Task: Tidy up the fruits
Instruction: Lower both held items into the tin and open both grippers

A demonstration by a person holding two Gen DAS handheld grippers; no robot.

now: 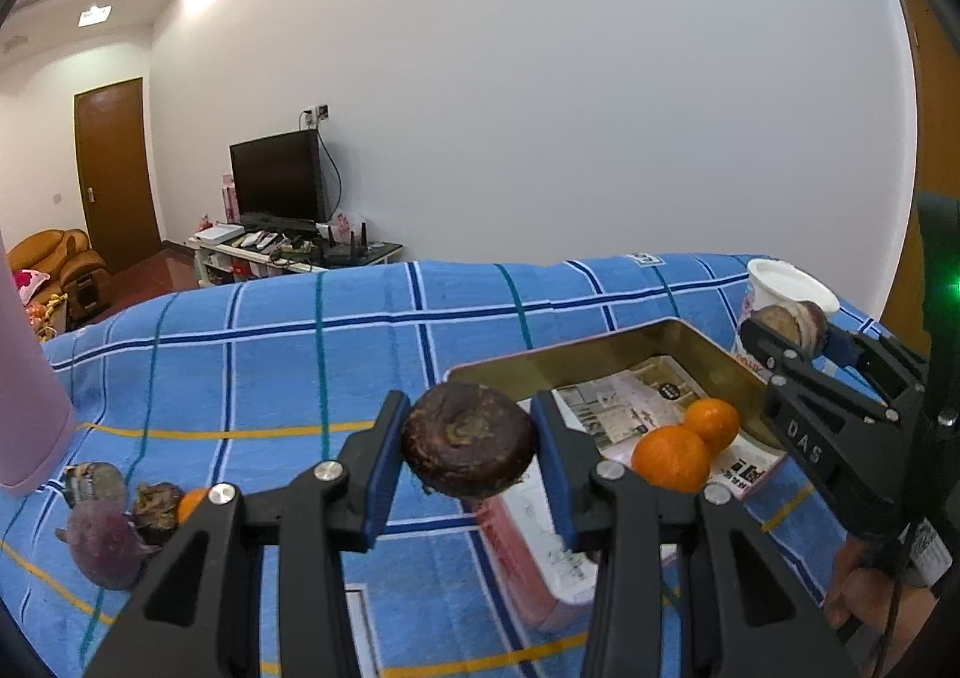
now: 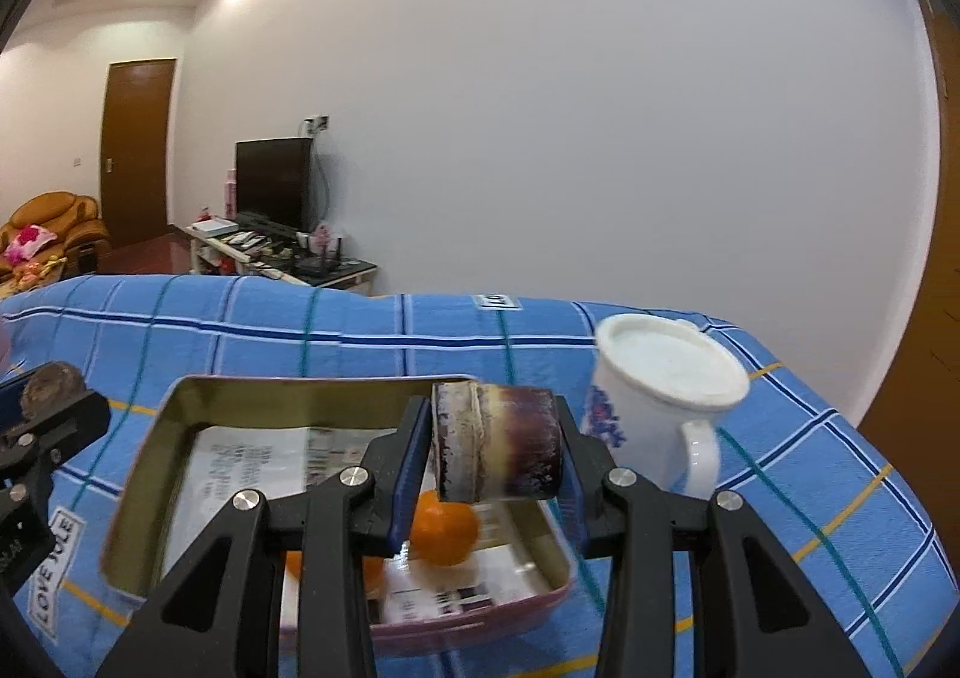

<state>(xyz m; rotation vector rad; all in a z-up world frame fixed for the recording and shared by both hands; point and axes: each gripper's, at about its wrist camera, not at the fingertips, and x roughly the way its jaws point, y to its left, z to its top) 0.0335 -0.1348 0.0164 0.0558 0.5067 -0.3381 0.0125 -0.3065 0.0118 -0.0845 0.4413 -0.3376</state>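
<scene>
My left gripper (image 1: 470,441) is shut on a dark brown, wrinkled round fruit (image 1: 468,439), held above the blue checked cloth just left of the metal tin (image 1: 708,345). Two oranges (image 1: 672,457) lie in the tin on printed paper. My right gripper (image 2: 497,443) is shut on a purple-brown fruit half (image 2: 495,441) above the tin (image 2: 150,432), over an orange (image 2: 444,525). The right gripper also shows in the left wrist view (image 1: 792,333). Several more dark fruits (image 1: 108,528) and an orange (image 1: 192,503) lie on the cloth at the left.
A white mug (image 2: 660,402) stands right of the tin, close to the right gripper. A pink object (image 1: 30,396) stands at the left edge. The cloth-covered table (image 1: 300,330) ends at the far side before a white wall.
</scene>
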